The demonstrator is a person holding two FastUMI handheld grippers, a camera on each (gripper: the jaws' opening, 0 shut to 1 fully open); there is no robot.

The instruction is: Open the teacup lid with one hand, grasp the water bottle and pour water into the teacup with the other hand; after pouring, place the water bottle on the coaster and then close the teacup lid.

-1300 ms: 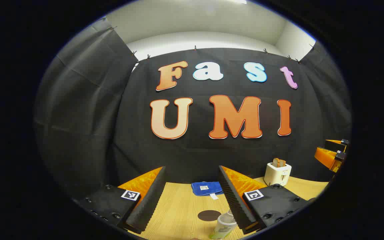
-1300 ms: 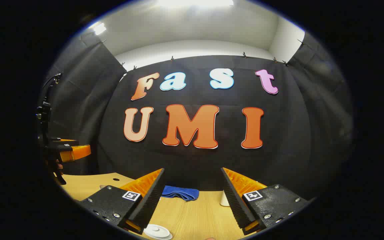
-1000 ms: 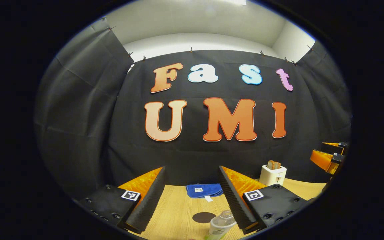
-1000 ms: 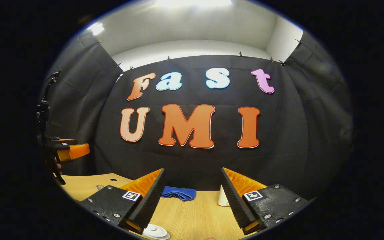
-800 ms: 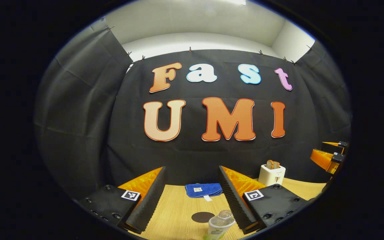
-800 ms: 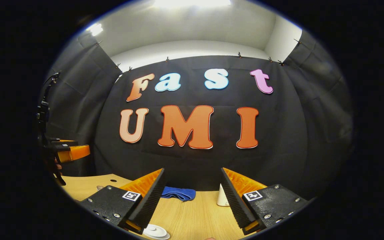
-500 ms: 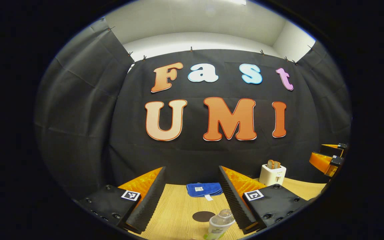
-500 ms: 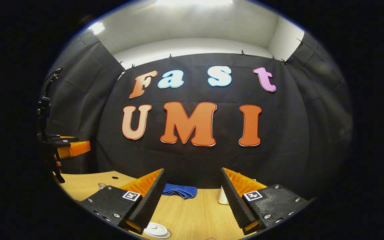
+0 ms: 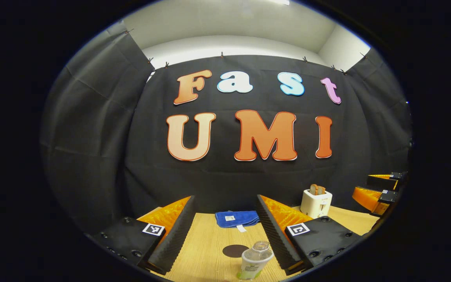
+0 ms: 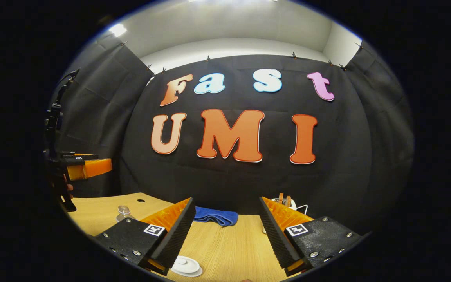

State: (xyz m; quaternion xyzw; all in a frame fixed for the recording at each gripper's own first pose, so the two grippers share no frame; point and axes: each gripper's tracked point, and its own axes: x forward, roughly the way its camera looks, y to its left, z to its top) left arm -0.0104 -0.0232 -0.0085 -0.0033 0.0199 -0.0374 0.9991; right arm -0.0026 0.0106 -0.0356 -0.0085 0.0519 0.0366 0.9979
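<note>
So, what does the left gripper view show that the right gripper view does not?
Left gripper view: the left gripper with its own fingers open, and the right gripper far off at the right edge.

Right gripper view: the white teacup lid low between that gripper's open fingers.

Both: the water bottle, the blue cloth, the toaster and the wooden table. The dark coaster is probably the small dark spot in the right gripper view.

Both cameras sit low above the wooden table (image 9: 210, 250) and face the booth's back wall, well away from it. The left gripper view looks from the left side, the right gripper view from the right. Both share the blue cloth (image 9: 236, 218) (image 10: 214, 216) and the toaster (image 9: 315, 202) (image 10: 285, 201).
</note>
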